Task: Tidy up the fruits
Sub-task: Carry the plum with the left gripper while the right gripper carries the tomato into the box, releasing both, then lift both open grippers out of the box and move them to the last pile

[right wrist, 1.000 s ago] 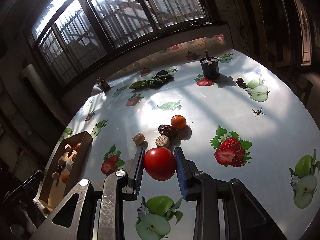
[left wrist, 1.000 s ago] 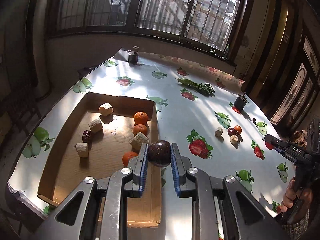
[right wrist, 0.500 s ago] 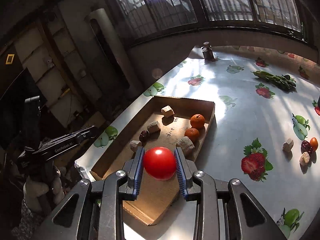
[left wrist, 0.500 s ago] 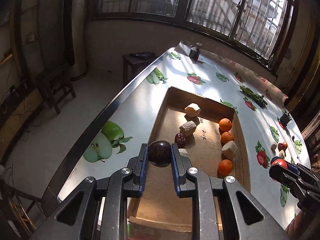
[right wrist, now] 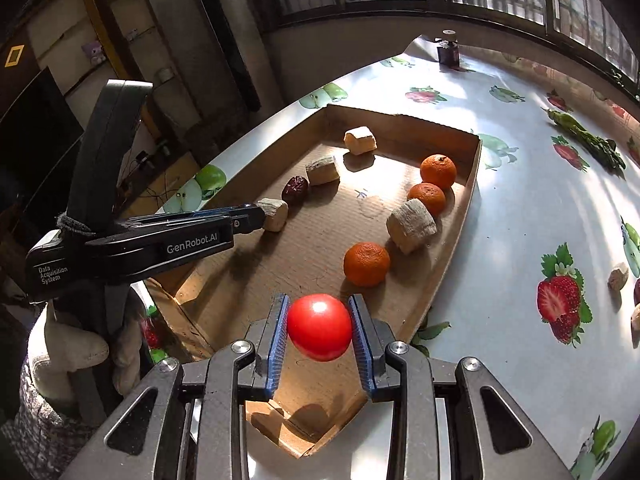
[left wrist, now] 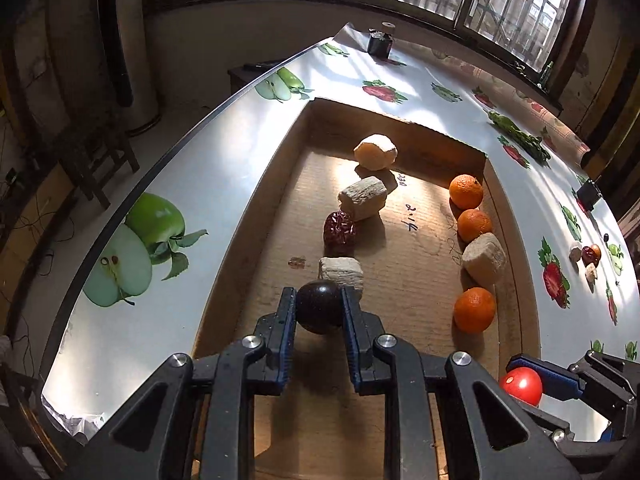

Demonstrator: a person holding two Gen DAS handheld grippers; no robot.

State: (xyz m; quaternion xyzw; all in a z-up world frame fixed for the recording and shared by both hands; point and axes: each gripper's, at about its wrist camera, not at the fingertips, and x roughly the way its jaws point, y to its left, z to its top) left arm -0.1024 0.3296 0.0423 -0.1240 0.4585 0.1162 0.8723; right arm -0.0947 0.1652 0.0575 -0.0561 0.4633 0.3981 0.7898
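A dark plum [left wrist: 320, 307] was held tight by the left tongs [left wrist: 320, 316] at the frame's middle. A tomato [right wrist: 319, 327] was held tight by the right tongs [right wrist: 319, 330], over the box [right wrist: 460, 216].

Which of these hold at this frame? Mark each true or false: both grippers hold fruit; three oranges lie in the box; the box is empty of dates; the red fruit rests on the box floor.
1. Both grippers hold fruit: true. The left gripper clamps a dark round fruit; the right gripper clamps a red tomato.
2. Three oranges lie in the cardboard box: true.
3. No dates in the box: false. One red date lies there.
4. The tomato rests on the floor: false. It is held above it.
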